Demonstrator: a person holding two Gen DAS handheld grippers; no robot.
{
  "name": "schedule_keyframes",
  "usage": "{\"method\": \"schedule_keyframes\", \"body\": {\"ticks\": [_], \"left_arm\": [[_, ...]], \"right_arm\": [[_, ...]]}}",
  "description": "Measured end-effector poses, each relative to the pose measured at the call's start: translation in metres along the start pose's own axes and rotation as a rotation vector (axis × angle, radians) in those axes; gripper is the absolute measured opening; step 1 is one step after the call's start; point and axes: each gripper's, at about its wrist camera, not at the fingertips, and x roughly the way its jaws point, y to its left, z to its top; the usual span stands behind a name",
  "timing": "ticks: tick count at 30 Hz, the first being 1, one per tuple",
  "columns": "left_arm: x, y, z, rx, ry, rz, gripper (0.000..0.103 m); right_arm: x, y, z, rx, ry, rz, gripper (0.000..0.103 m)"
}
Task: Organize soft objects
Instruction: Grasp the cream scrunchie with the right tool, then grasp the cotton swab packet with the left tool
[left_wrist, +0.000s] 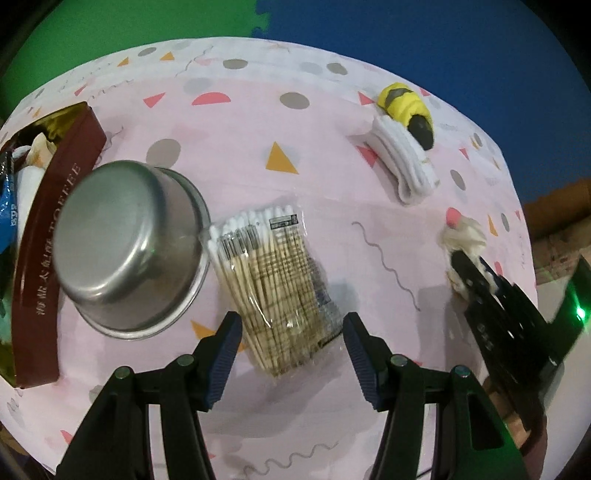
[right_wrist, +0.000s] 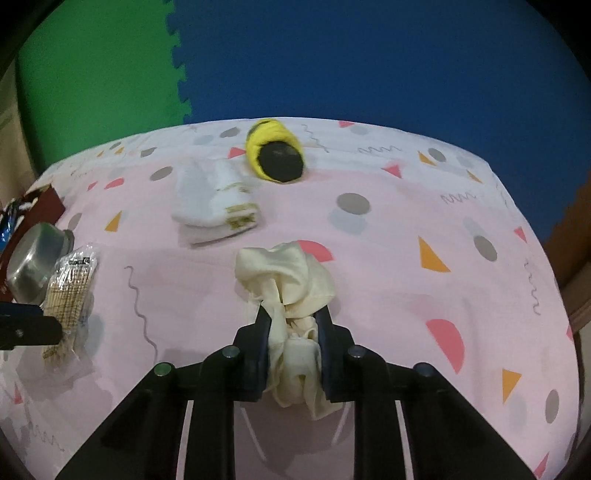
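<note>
The right gripper is clamped on a crumpled cream cloth; the cloth bunches out ahead of the fingertips and hangs down between the fingers, above the middle of the table. The left gripper stands wide apart, holding nothing, its fingers either side of the near end of one swab pack. Toward the far edge lie one folded white cloth and one yellow-black roll, touching. One upturned steel bowl leans against one brown box at the left edge.
</note>
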Motion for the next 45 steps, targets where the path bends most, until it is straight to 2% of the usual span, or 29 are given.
{"method": "schedule_keyframes", "body": {"ticks": [8, 13, 15, 17, 24, 27, 29, 31, 33, 41, 45], "left_arm": [[0.014, -0.005, 0.008, -0.042, -0.070, 0.057, 0.059], [0.021, -0.021, 0.007, 0.024, -0.134, 0.122, 0.072], [0.024, -0.027, 0.006, 0.052, -0.140, 0.154, 0.072], [0.023, -0.030, 0.004, 0.065, -0.151, 0.135, 0.072], [0.030, -0.037, 0.000, 0.097, -0.185, 0.167, 0.077], [0.030, -0.035, -0.001, 0.106, -0.187, 0.145, 0.077], [0.028, -0.035, -0.002, 0.128, -0.175, 0.160, 0.067], [0.025, -0.036, -0.002, 0.145, -0.170, 0.149, 0.045], [0.023, -0.037, -0.002, 0.173, -0.159, 0.129, 0.031], [0.015, -0.030, -0.005, 0.206, -0.115, 0.031, 0.025], [0.004, -0.029, -0.009, 0.231, -0.127, 0.023, 0.025]], "right_arm": [[0.001, -0.002, 0.000, 0.004, -0.003, 0.016, 0.023], [0.000, -0.003, 0.000, 0.004, 0.002, 0.017, 0.024], [0.000, -0.003, 0.000, 0.004, 0.002, 0.020, 0.024], [0.000, -0.003, 0.000, 0.006, 0.002, 0.023, 0.025], [0.000, 0.000, 0.000, -0.009, 0.004, 0.024, 0.030], [-0.001, 0.000, 0.000, -0.008, 0.004, 0.027, 0.031], [0.000, -0.001, 0.000, -0.007, 0.004, 0.029, 0.031], [0.000, -0.001, 0.000, -0.009, 0.005, 0.028, 0.031], [-0.001, 0.000, 0.000, -0.010, 0.005, 0.024, 0.031], [0.000, 0.000, 0.000, -0.011, 0.005, 0.023, 0.031], [0.000, 0.000, 0.000, -0.012, 0.005, 0.021, 0.031]]}}
